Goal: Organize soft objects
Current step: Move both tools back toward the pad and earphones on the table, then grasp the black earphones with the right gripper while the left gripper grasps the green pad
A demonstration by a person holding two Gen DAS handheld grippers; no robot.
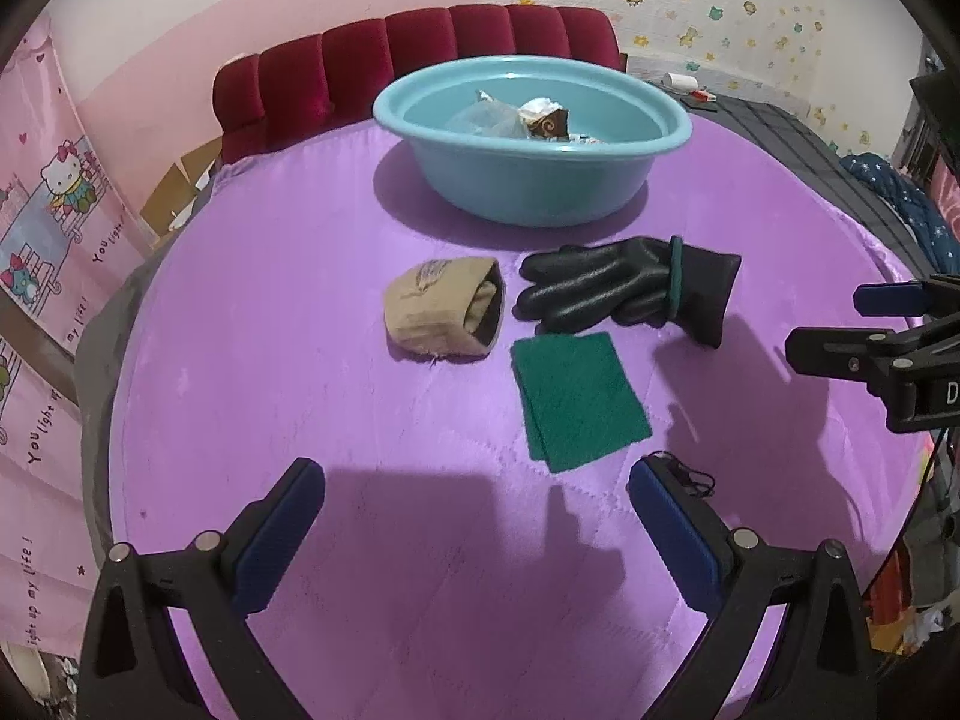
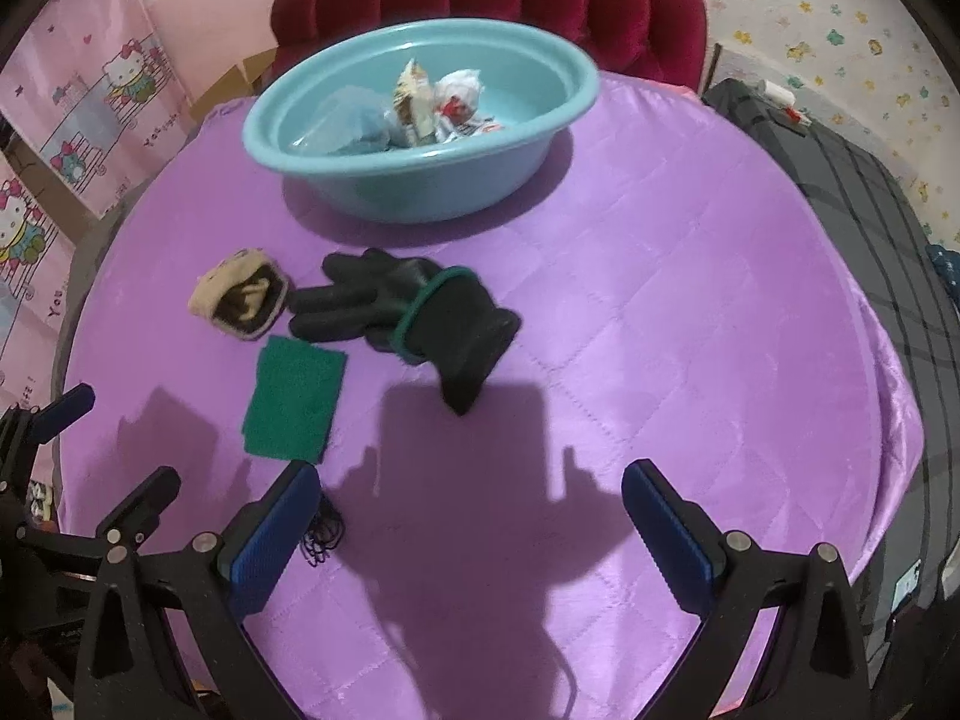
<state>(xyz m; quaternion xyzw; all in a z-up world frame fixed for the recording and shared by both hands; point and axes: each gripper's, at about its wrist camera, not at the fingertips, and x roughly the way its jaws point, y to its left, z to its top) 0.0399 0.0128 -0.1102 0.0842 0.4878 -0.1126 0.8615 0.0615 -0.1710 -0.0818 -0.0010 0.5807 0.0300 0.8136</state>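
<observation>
In the left wrist view, the left gripper (image 1: 477, 483) hangs over the purple quilted cover (image 1: 420, 540), its jaws wide and holding nothing. Ahead lie three soft things close together: a tan rolled sock (image 1: 441, 309) on the left, a black rubber glove (image 1: 624, 288) with a green band just beside it on the right, and a green scouring pad (image 1: 579, 399) in front of the glove. Farther back stands a light blue basin (image 1: 528, 180) holding a clear bag and crumpled wrappers. A small black hair tie (image 1: 690, 474) lies by the right fingertip. The right gripper (image 1: 828, 330) enters from the right edge, jaws apart.

In the right wrist view, the right gripper (image 2: 471, 483) hovers above the cover (image 2: 690, 330), jaws wide and empty. The sock (image 2: 240, 300), glove (image 2: 414, 309) and pad (image 2: 294, 399) sit ahead to the left, with the basin (image 2: 420, 180) behind them. The hair tie (image 2: 324, 531) lies beside the left fingertip. The left gripper (image 2: 114, 438) shows at the left edge, jaws apart.
</observation>
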